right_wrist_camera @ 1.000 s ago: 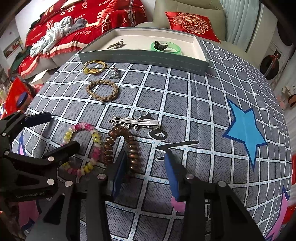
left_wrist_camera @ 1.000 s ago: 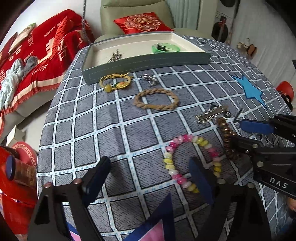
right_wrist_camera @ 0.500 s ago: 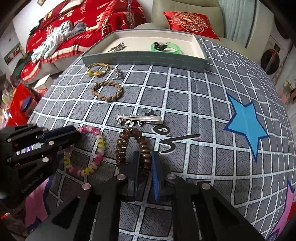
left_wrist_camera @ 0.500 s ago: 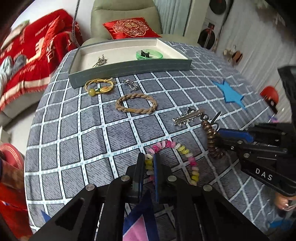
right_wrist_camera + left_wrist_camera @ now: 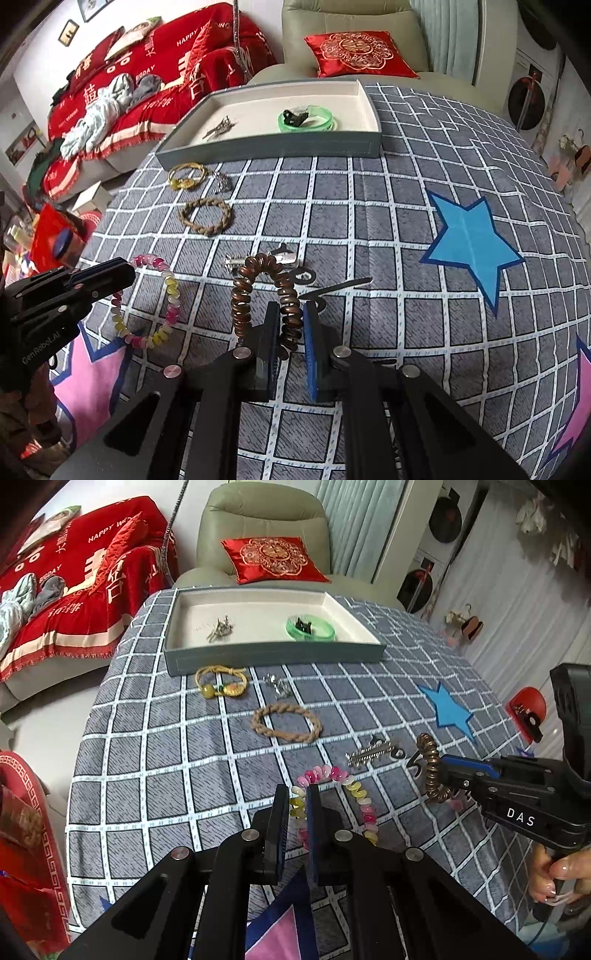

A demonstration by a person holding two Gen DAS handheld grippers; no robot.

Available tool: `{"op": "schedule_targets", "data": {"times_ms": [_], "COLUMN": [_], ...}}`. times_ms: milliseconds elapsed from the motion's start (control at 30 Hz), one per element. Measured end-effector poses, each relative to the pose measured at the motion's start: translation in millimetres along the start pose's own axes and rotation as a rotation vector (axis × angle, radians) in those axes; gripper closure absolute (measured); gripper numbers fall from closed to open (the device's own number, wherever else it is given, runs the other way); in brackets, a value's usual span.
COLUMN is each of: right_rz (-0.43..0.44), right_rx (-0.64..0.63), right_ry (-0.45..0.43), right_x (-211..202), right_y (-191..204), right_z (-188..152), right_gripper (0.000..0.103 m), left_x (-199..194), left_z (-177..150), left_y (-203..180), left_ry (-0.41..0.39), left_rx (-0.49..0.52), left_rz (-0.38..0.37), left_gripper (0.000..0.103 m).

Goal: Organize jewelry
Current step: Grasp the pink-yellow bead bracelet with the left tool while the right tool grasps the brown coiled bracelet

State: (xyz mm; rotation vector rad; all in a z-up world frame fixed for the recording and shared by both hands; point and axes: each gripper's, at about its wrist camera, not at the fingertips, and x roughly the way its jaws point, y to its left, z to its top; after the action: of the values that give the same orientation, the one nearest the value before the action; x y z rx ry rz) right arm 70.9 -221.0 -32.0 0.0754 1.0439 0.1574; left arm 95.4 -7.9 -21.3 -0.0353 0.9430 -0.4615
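Observation:
My left gripper [image 5: 296, 792] is shut on a pink-and-yellow beaded bracelet [image 5: 356, 788], whose loop hangs forward just over the checked cloth. My right gripper [image 5: 290, 310] is shut on a brown coiled bracelet [image 5: 240, 295], whose loop arches up in front of the fingers. The right wrist view shows the left gripper [image 5: 110, 273] at the left with the beaded bracelet [image 5: 171, 291]. In the left wrist view, the right gripper [image 5: 456, 770] at the right holds the brown bracelet [image 5: 430, 771]. At the far edge lies a grey tray [image 5: 273, 657] holding a green bangle [image 5: 310, 627] and a silver piece [image 5: 220, 627].
On the cloth lie a yellow cord bracelet [image 5: 221, 681], a small silver charm [image 5: 277, 685], a braided rope bracelet [image 5: 286, 723] and a silver hair clip [image 5: 369, 755]. A blue star [image 5: 469, 240] is printed at the right. A hand [image 5: 554, 871] grips the right handle.
Both grippers went from open to shut, the left on the beaded bracelet, the right on the brown coil. Both have since risen a little, drawing the bracelets up from the cloth.

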Motion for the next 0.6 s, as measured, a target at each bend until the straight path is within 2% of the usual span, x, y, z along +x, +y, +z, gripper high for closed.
{"op": "schedule_targets", "data": {"times_ms": [133,333,600], "right_rz": [0.002,0.008,0.034], "right_rx": [0.002,0.009,0.027], "right_ry": [-0.022,-0.056,-0.105], "right_x": [-8.1,-19.3,-29.6], "right_y": [-1.2,-6.4,-14.6], "right_z": [7.7,31.3,86.0], "right_gripper": [0.089,0.089,0.089], "left_x": [-11.1,-25.9,-31.1], "left_z": [11.7,47.8,105.0], "left_y": [6.4,15.2,25.0], "left_ry": [-0.035,-0.107,-0.169], "left_rx": [-0.012,-0.019,-0.015], "left_rz": [-0.005,0.003,0.022], "left_gripper": [0.077,0.077,0.077]}}
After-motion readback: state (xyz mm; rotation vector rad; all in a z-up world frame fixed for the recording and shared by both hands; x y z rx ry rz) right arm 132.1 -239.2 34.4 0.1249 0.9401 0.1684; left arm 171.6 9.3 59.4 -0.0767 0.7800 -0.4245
